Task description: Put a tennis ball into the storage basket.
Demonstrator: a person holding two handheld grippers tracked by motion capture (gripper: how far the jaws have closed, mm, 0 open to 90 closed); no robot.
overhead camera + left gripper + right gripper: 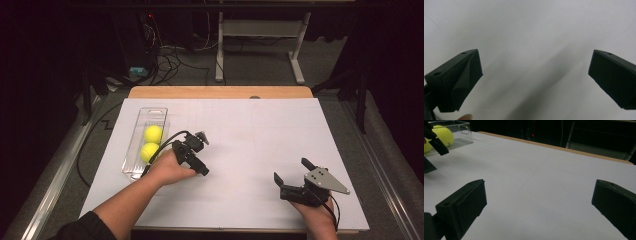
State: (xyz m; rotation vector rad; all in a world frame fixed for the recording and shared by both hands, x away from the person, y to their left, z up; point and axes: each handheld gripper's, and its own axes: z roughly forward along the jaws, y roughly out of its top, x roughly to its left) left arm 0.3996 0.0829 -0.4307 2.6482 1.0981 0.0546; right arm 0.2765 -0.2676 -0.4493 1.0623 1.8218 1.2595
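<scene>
Fingers of the right gripper stand wide apart over bare white table. Left gripper likewise gapes, apparently just above the sheet. Two yellow balls lie at its nine o'clock, inside a clear tray.

The nearer tennis ball sits partly behind the left claw beside the clear tray; in the right gripper view, that tray is cut off, perhaps half.
</scene>
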